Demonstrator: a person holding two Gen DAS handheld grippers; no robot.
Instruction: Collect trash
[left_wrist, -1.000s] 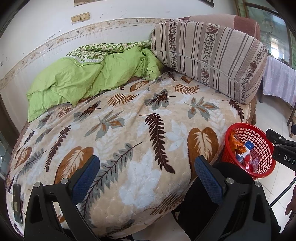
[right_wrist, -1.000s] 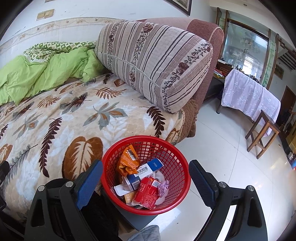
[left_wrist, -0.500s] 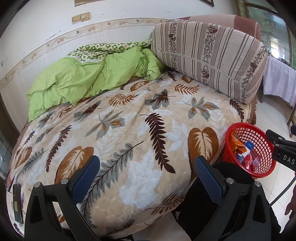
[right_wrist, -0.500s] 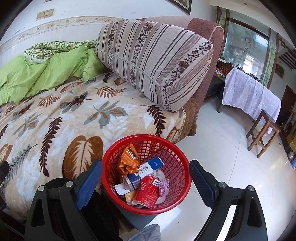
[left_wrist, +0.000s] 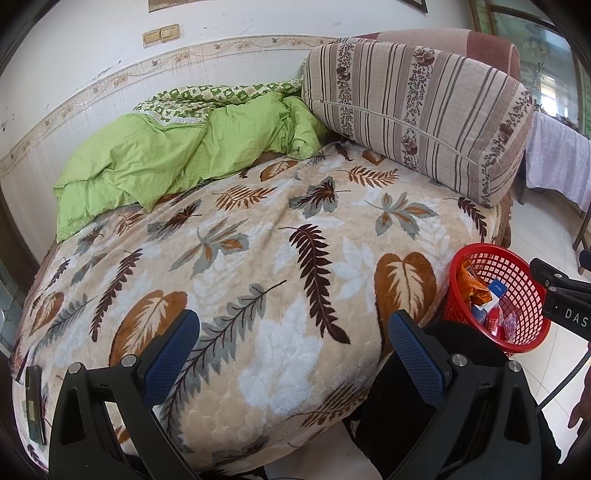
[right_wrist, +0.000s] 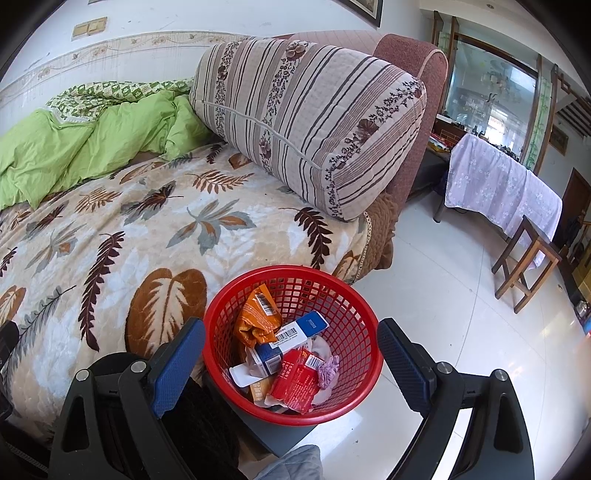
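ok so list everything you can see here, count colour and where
basket: 1, red, on the floor beside the bed
wrappers and boxes: several, orange, blue, red, inside the basket
blanket: 1, beige with leaves, over the bed
quilt: 1, green, by the wall
cushion: 1, striped, at the bed's head
stool: 1, brown, on the floor
left tongs: open, empty
right tongs: open, over the basket
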